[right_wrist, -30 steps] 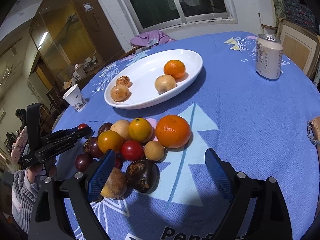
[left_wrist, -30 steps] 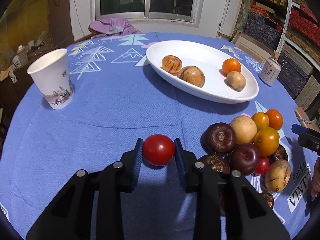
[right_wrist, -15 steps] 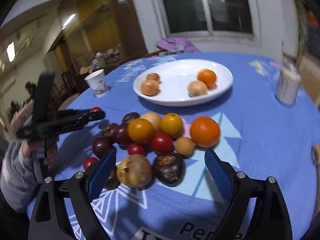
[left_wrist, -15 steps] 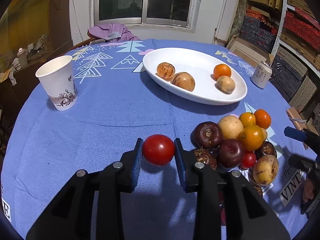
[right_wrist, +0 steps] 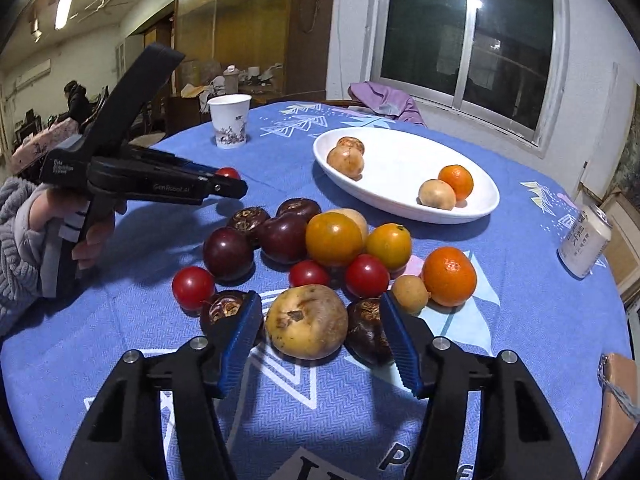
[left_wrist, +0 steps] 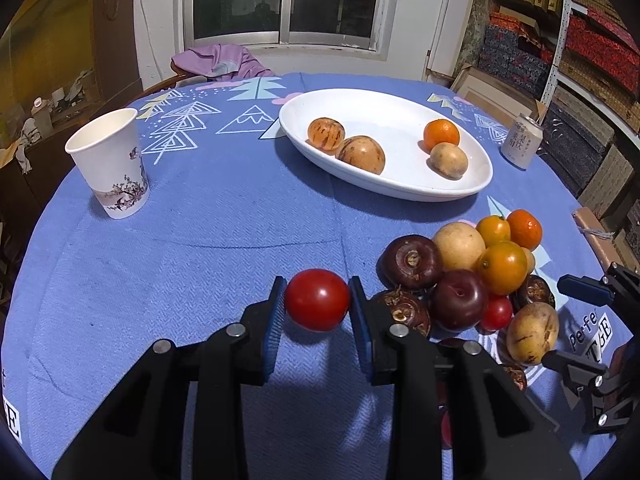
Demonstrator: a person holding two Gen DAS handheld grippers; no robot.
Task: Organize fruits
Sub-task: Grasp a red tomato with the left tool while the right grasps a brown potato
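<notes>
My left gripper point(left_wrist: 317, 312) is shut on a red tomato point(left_wrist: 317, 299) and holds it above the blue cloth, left of the fruit pile point(left_wrist: 472, 276). It also shows in the right wrist view point(right_wrist: 228, 184). My right gripper point(right_wrist: 320, 336) is open, its fingers on either side of a yellow-brown pear point(right_wrist: 307, 321) at the near edge of the pile, not closed on it. A white oval plate point(left_wrist: 400, 188) at the back holds an orange point(left_wrist: 441, 134) and three brownish fruits.
A paper cup point(left_wrist: 110, 162) stands at the left. A drink can point(left_wrist: 522, 146) stands right of the plate. A purple cloth point(left_wrist: 218, 60) lies at the table's far edge. A cardboard box point(right_wrist: 616, 400) sits at the right edge.
My left gripper has lifted the tomato higher off the cloth. My right gripper has swung left and lowered around the pear in the pile.
</notes>
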